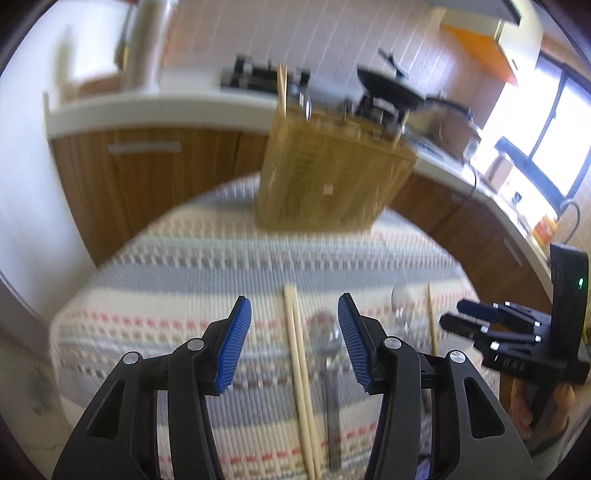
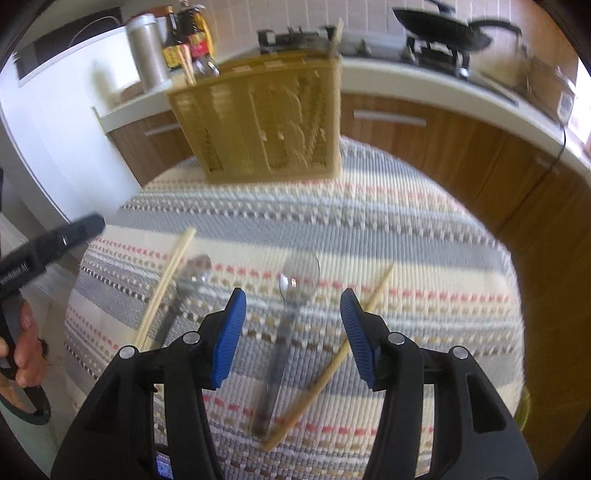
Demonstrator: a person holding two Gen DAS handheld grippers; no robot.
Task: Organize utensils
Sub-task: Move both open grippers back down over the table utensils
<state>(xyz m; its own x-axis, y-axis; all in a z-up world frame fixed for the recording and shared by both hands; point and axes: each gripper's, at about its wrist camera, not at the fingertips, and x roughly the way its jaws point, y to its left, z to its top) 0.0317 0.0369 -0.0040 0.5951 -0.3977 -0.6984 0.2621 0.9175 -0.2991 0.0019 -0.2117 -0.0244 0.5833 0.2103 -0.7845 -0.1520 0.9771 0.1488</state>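
Note:
A woven yellow utensil holder (image 1: 328, 177) (image 2: 258, 122) stands at the far edge of the striped mat, with chopsticks sticking out of it. On the mat lie a pair of chopsticks (image 1: 301, 384) (image 2: 162, 288), a metal spoon (image 1: 327, 354) (image 2: 184, 291), a second spoon (image 2: 284, 325) and a single chopstick (image 2: 332, 365) (image 1: 431, 317). My left gripper (image 1: 295, 332) is open and empty above the chopstick pair and spoon. My right gripper (image 2: 291, 328) is open and empty above the second spoon; it also shows in the left wrist view (image 1: 476, 325).
The striped mat (image 2: 369, 221) covers a small round table. Behind it runs a kitchen counter (image 2: 424, 77) with wooden cabinets, a stove and black pan (image 2: 443, 22), bottles and a metal canister (image 2: 147, 51). A white fridge (image 2: 55, 110) stands on the left.

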